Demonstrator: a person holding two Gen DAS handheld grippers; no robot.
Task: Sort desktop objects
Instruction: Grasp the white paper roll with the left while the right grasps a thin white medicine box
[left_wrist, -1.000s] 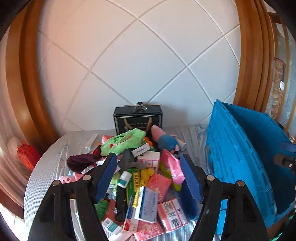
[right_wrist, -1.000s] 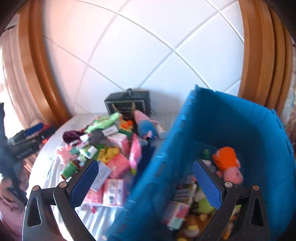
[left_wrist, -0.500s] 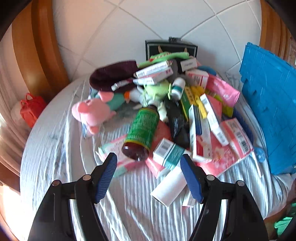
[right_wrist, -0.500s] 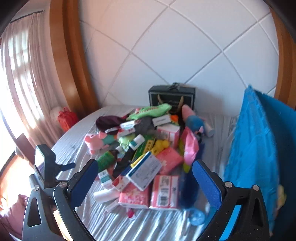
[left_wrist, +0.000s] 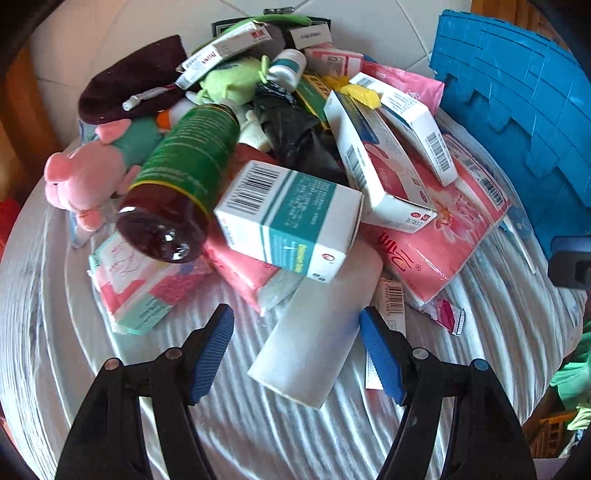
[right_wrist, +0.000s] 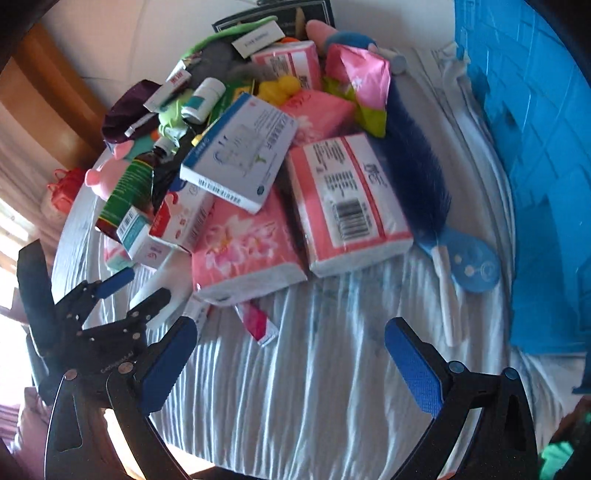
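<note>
Compared with half a second ago, both cameras sit lower and closer to the heap of objects, which now fills most of each view; the wall behind has nearly left the frame. The left hand-held gripper (left_wrist: 296, 353) has come down to the near edge of the heap, its jaws spread wide and holding nothing. A plain white box (left_wrist: 317, 332) lies flat on the cloth-covered worktop (left_wrist: 48, 332) between the two blue pads (left_wrist: 211, 354), its near end reaching in between them; no contact with either pad can be made out. Just beyond it a teal-and-white carton (left_wrist: 291, 218) rests tilted on a pink tissue pack (left_wrist: 240, 269), with a brown bottle with a green label (left_wrist: 181, 184) lying on its side to the left and a pink plush pig (left_wrist: 83, 181) farther left.

The right hand-held gripper (right_wrist: 291, 365) hangs over bare cloth in front of the heap, jaws wide apart and empty. Ahead of it lie two pink tissue packs (right_wrist: 347, 203), a white-and-blue box (right_wrist: 240, 151) on top, and a dark blue brush (right_wrist: 421, 177) to the right. The blue bin (right_wrist: 546, 166) stands at the right edge of the worktop. In the right wrist view the left hand-held gripper appears at lower left, its pads on either side of the white box.
</note>
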